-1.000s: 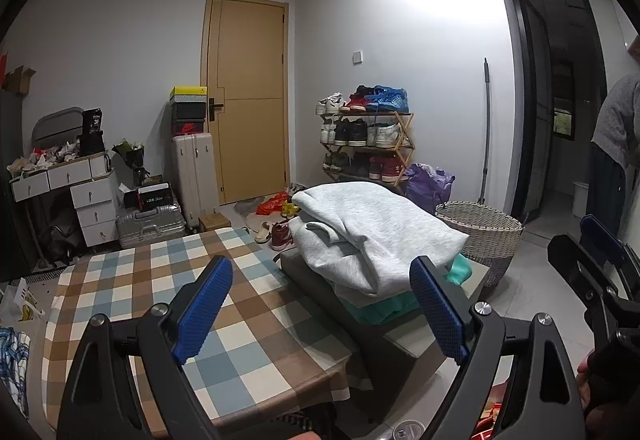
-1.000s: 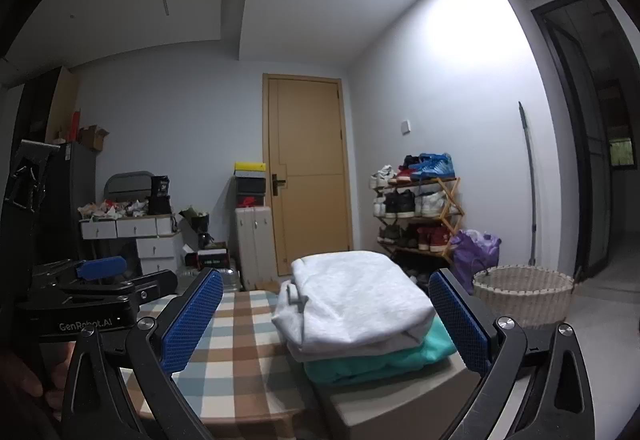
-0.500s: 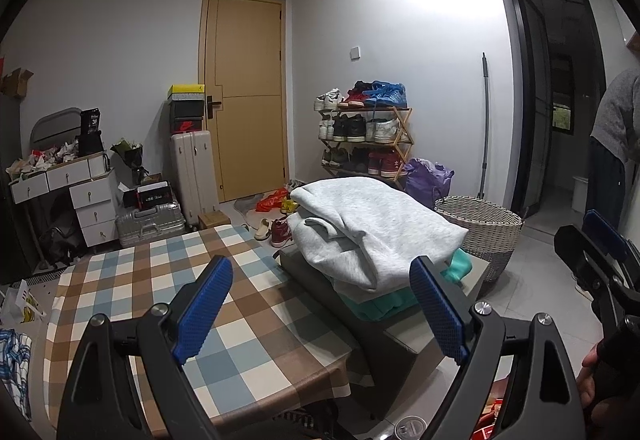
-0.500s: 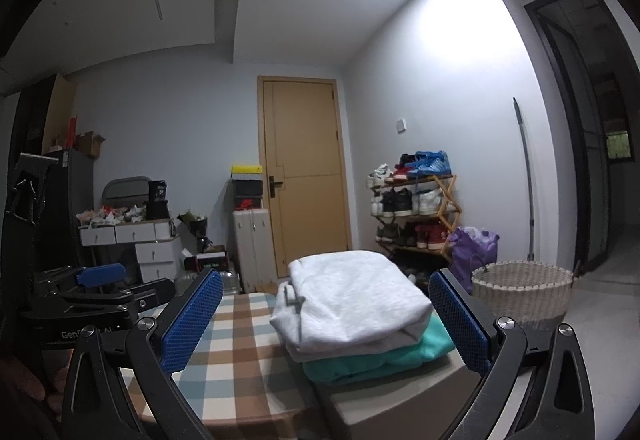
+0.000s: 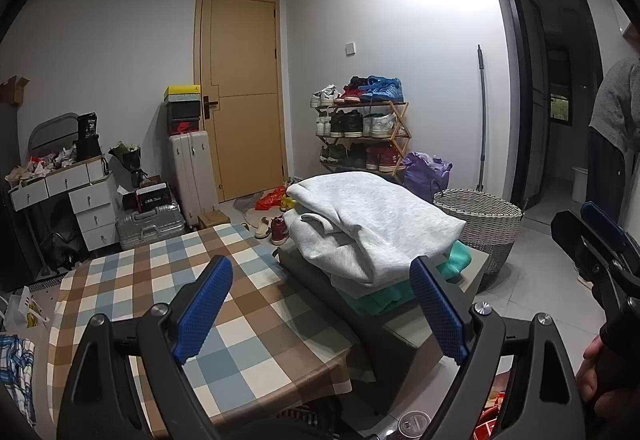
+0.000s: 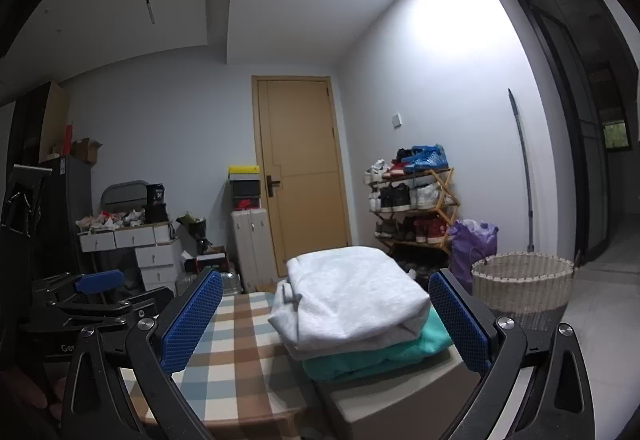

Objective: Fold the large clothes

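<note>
Jaws of both grippers stand wide apart with nothing between them: the left gripper (image 5: 320, 310) hangs over the checked table (image 5: 132, 292), and the right gripper (image 6: 324, 320) points level at the pile from just this side of it. Neither touches cloth. The task's things lie as a stack on a grey box (image 6: 400, 400) set against the table's right edge: a grey sweatshirt (image 6: 352, 304), folded, on top of a teal garment (image 6: 420, 344), also folded. Two garments can be counted; whether a third, thinner layer lies between them cannot be told. The sweatshirt looks thick, soft and limp, probably light for its bulk; it should sag at once if lifted by one point, so a grip with both grippers at two corners or along a folded edge seems soundest. Its ribbed cuff (image 5: 320, 226), showing at the near left of the pile, is the firmest place to pinch. The knit surface looks not slippery, and nothing here is fragile. One wicker basket (image 5: 480, 216) stands on the floor beyond the box. One person (image 5: 612, 128) stands at the far right, by the dark doorway.
</note>
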Tool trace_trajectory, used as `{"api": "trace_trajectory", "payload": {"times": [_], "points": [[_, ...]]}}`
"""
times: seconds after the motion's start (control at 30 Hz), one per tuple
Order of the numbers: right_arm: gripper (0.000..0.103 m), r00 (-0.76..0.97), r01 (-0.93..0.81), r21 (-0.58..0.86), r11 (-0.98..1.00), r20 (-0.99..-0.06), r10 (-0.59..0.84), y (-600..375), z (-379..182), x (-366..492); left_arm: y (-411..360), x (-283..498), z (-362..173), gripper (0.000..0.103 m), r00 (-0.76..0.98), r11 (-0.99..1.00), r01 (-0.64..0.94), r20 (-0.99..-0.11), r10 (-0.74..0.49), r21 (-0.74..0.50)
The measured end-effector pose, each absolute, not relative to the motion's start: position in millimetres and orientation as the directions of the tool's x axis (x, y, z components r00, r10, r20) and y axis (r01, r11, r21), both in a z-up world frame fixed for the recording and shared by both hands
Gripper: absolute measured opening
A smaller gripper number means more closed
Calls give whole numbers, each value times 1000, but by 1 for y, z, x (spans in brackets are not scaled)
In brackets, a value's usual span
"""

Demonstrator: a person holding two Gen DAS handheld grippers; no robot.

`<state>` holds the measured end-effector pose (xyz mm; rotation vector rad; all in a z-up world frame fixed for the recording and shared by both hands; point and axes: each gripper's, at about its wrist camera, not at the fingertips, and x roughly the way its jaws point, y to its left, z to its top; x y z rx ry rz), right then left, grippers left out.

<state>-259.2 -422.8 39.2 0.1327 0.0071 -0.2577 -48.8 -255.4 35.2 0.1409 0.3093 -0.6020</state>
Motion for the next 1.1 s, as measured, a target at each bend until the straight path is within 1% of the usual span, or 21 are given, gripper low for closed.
{"api": "trace_trajectory", "payload": {"times": [1.1], "points": [[103, 971, 239, 116, 964, -31, -237, -417, 37, -255, -257, -49, 36, 87, 772, 808, 588, -330, -543, 46]]}}
